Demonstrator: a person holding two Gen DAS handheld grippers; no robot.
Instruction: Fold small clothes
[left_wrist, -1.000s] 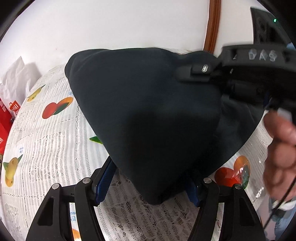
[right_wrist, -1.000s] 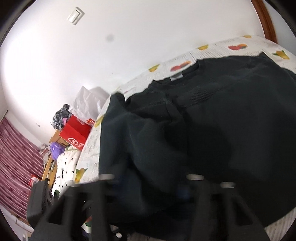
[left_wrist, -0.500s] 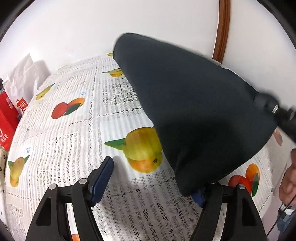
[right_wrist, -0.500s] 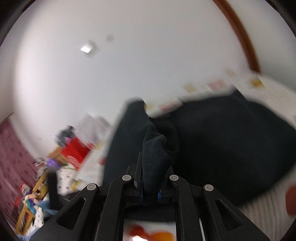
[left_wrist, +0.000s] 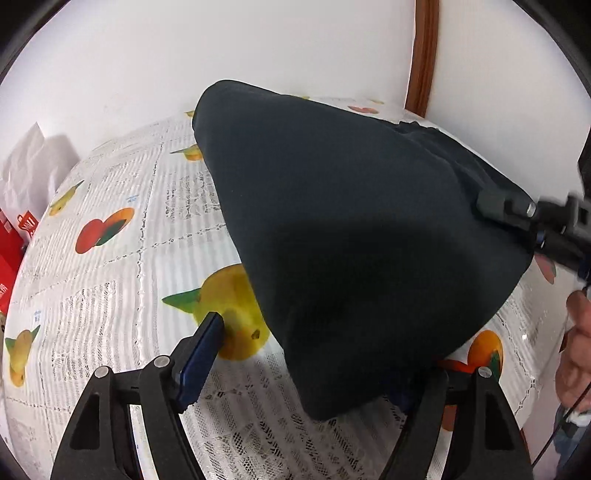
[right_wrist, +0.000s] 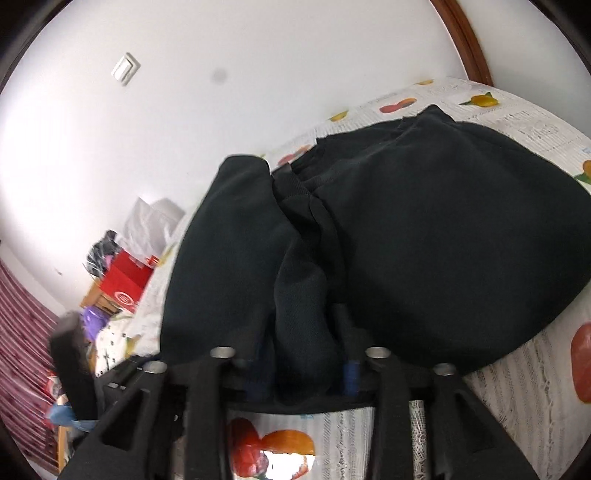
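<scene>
Opening R gripper (right_wrist: 303, 363), 1 dark garment (right_wrist: 424, 240) between fingers | L gripper (left_wrist: 310, 354) open

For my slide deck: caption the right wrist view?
Right gripper opening around a dark garment fold on the fruit-print tablecloth.

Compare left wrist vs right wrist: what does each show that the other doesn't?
Left wrist only: the left gripper, open, and a hand at the edge. Right wrist only: a light switch, purple bag and striped curtain. Both: the dark garment, the fruit tablecloth, the red box, and the right gripper, opening with a fold between its jaws.
</scene>
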